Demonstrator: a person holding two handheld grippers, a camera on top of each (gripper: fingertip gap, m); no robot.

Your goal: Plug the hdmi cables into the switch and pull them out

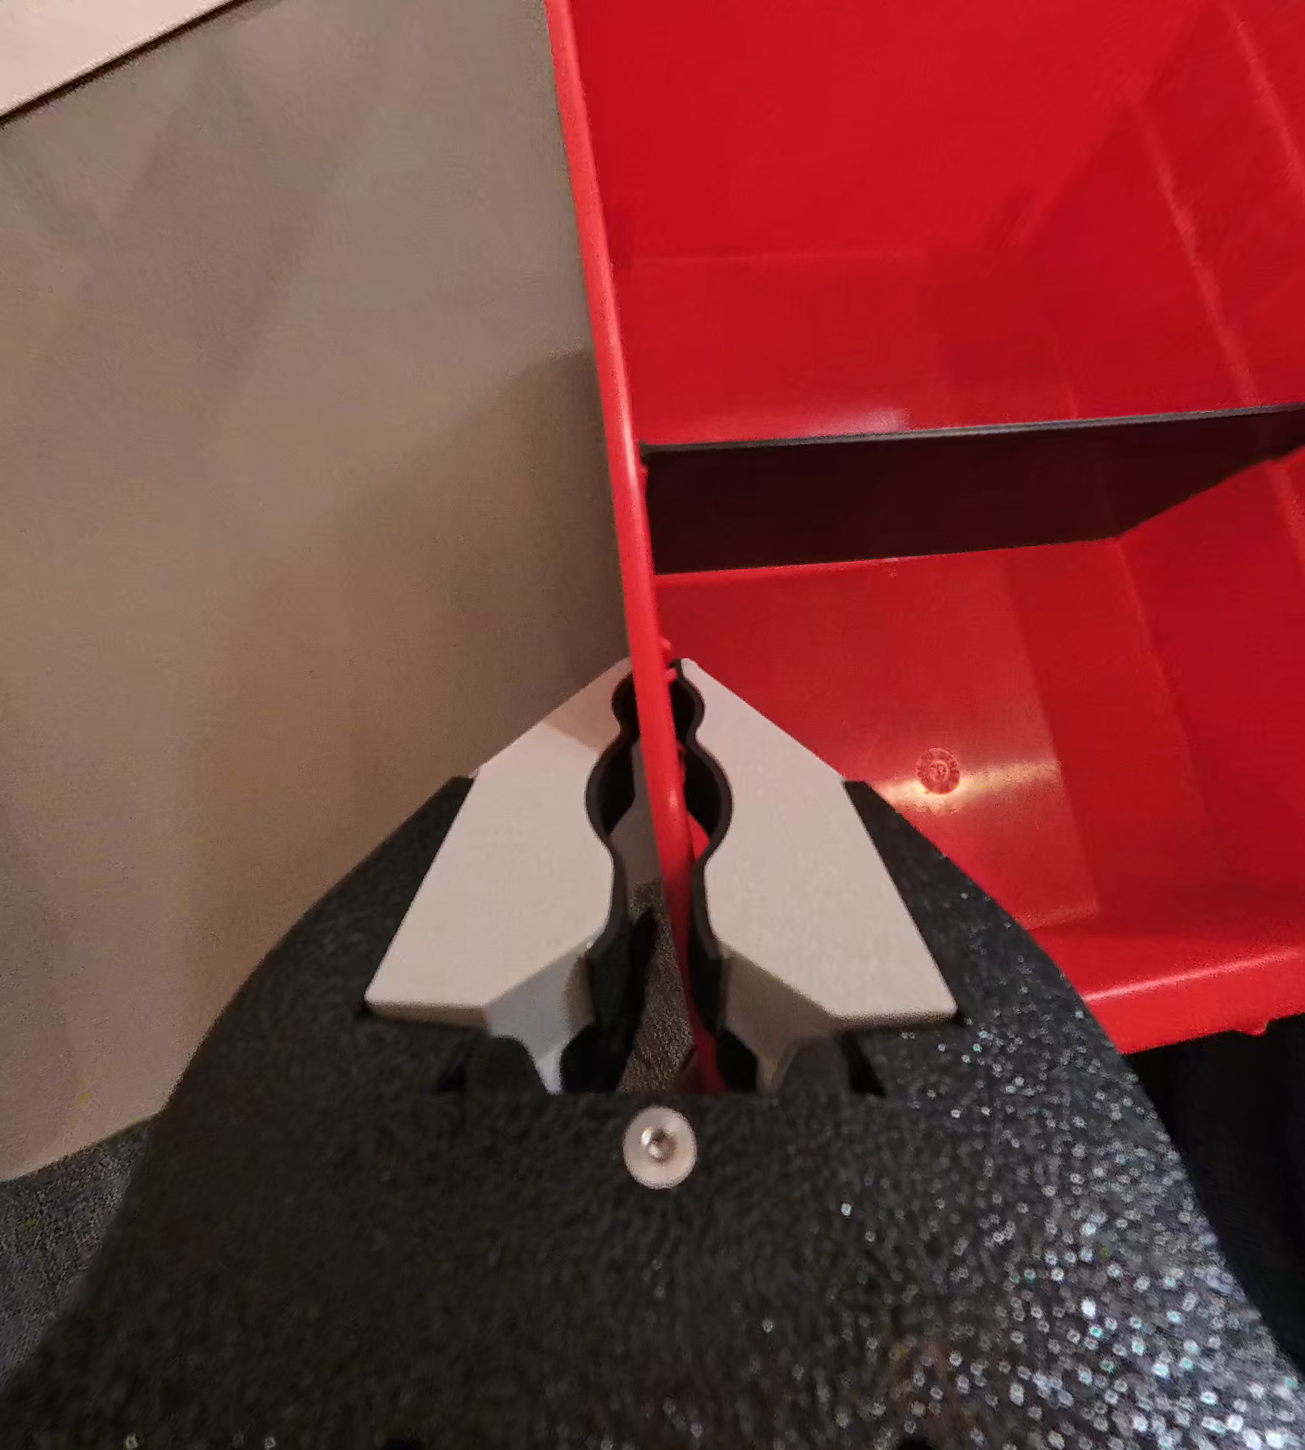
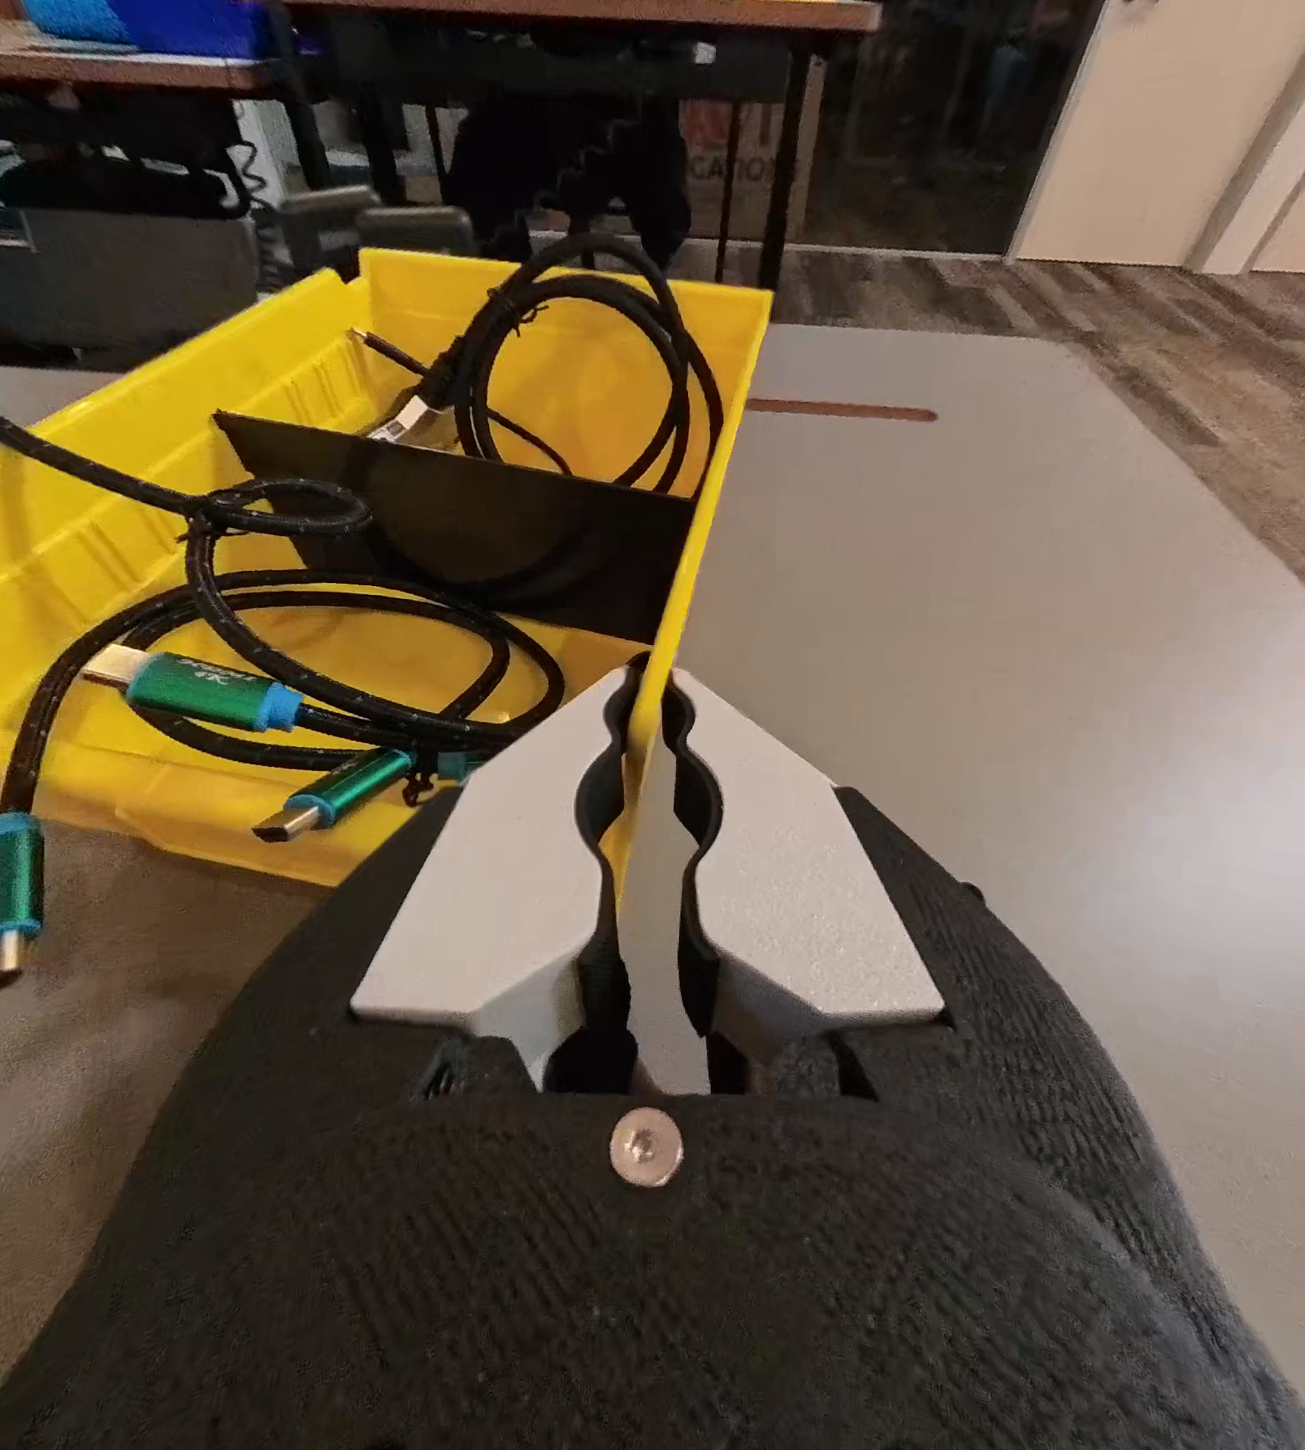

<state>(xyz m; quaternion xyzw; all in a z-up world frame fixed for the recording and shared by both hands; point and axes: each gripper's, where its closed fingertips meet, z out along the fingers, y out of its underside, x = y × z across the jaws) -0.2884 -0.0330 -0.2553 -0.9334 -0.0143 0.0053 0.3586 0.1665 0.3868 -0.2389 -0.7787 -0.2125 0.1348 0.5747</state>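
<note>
My left gripper [image 1: 653, 675] is shut on the side wall of a red bin [image 1: 947, 196]. The bin shows nothing inside but a black divider [image 1: 947, 486]. My right gripper [image 2: 649, 675] is shut on the right side wall of a yellow bin [image 2: 84, 549]. That bin holds black braided HDMI cables with green plugs [image 2: 194, 690]. One plug [image 2: 343, 792] lies over the front rim and another [image 2: 6, 887] hangs outside it. A coiled cable [image 2: 594, 353] sits behind the bin's black divider [image 2: 516, 533]. No switch is in view.
Both bins stand on a grey table [image 2: 1026, 628]. A white flat object [image 1: 45, 63] lies at the far left of the table in the left wrist view. Beyond the table are carpet [image 2: 1183, 329] and desks with dark equipment [image 2: 163, 157]. Across from one pair of fingers to the other is roughly 60 centimetres.
</note>
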